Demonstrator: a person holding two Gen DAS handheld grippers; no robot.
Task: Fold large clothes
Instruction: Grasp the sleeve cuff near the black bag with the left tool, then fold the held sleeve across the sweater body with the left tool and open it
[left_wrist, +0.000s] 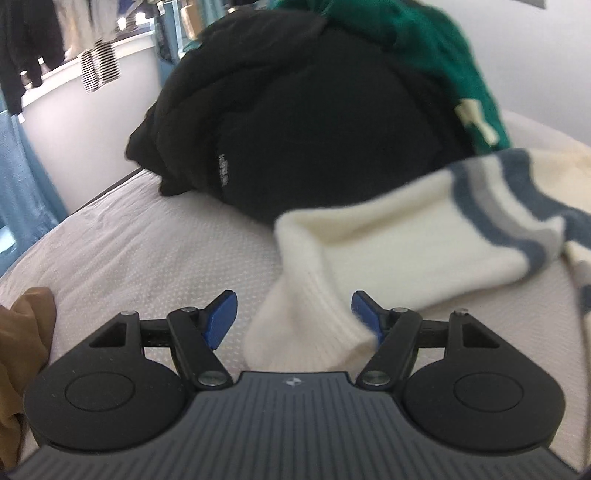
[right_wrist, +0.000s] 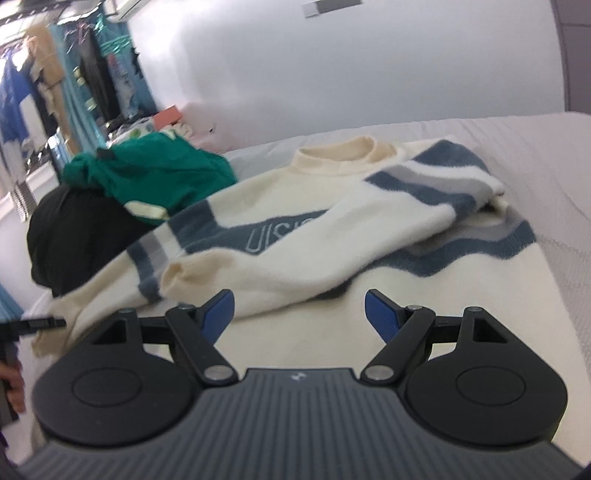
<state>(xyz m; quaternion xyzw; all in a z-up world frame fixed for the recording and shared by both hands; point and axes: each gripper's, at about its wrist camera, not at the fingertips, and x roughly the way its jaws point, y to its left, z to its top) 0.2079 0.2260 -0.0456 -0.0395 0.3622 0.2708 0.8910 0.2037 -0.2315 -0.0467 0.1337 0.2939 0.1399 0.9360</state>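
Observation:
A cream sweater (right_wrist: 295, 236) with blue and grey stripes lies spread on the bed, its right sleeve folded across the chest. My right gripper (right_wrist: 300, 314) is open just above the sweater's lower body. In the left wrist view the sweater's left sleeve (left_wrist: 388, 243) lies across the mattress, and its ribbed cuff (left_wrist: 306, 332) sits between the open blue fingers of my left gripper (left_wrist: 293, 317). The right finger touches the cuff; the jaws have not closed on it.
A pile of black clothing (left_wrist: 295, 118) with a green garment (left_wrist: 424, 48) on top lies behind the sleeve; it also shows in the right wrist view (right_wrist: 147, 177). A brown garment (left_wrist: 22, 354) lies at the left. The white mattress (left_wrist: 147, 251) meets a wall. Clothes hang on a rack (right_wrist: 55, 81).

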